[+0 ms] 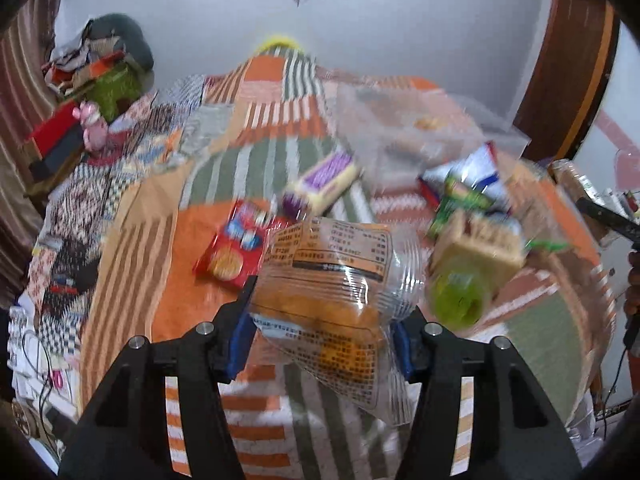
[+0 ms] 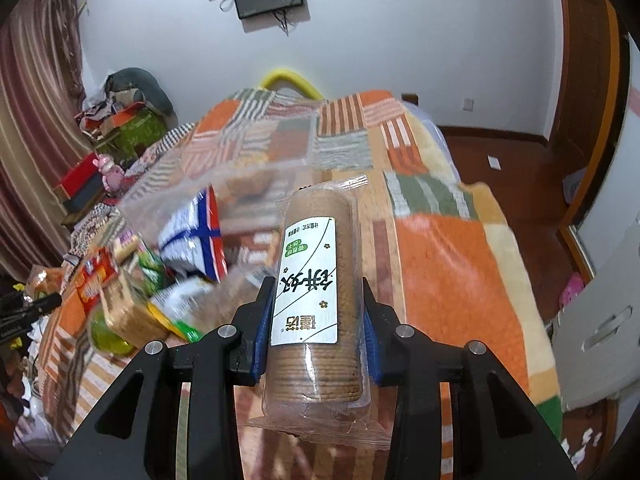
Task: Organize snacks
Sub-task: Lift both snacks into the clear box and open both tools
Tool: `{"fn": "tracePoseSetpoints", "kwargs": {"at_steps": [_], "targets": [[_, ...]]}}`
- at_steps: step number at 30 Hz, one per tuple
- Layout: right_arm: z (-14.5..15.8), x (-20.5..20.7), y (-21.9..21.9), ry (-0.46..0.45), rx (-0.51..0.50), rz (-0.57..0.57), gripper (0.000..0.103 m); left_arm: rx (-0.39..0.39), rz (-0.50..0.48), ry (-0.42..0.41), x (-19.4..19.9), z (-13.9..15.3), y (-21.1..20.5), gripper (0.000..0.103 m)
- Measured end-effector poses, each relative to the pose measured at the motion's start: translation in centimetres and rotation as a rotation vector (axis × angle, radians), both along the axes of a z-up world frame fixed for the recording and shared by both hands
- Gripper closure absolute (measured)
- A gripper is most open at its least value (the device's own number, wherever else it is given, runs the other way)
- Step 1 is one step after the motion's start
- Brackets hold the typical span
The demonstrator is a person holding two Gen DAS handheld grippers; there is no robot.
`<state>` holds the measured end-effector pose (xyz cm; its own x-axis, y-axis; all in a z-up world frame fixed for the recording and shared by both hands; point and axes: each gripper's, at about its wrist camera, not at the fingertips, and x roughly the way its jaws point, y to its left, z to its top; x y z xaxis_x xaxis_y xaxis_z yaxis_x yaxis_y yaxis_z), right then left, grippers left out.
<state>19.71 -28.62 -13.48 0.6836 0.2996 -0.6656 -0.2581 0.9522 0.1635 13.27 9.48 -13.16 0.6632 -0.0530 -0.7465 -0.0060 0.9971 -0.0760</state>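
Note:
My left gripper is shut on a clear bag of orange-brown pastry with black print, lifted above the striped bedspread. My right gripper is shut on a clear-wrapped stack of round brown biscuits with a white label, held upright over the bed. On the bed lie a red cracker packet, a purple-labelled biscuit pack, a green jar and a tan biscuit block. Green and white-blue bags sit in a heap beside them.
A clear plastic bin stands on the bed behind the snack heap. Boxes and clothes are piled at the far left by the curtain. A wooden door frame is at the right, with a white drawer unit beside the bed.

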Motion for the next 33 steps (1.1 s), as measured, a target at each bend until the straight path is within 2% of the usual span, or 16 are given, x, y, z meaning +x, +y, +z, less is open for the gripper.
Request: {"fn": "tracePoseSetpoints", "kwargs": {"at_steps": [6,16,27,33], "targets": [[2.1,0.9,1.3,-0.067,-0.002,0.027,0.069,-0.002,-0.054,-0.08,1.6,3.6,-2.0,0.047],[4.2,4.5,4.6,-0.144,-0.008,0.079,0.069,0.011,-0.109,-0.127,7.2,6.0,-5.1,0.046],[3.6,10.3,7.5,-0.135,-0.04,0.097,0.069,-0.007,-0.115,-0.123,13.7,6.0,-6.0,0.046],[1.7,13.4,8.5,-0.075,-0.081,0.101,0.069,-0.028,-0.126,-0.087,16.8,4.5,-6.8,0.046]]}}
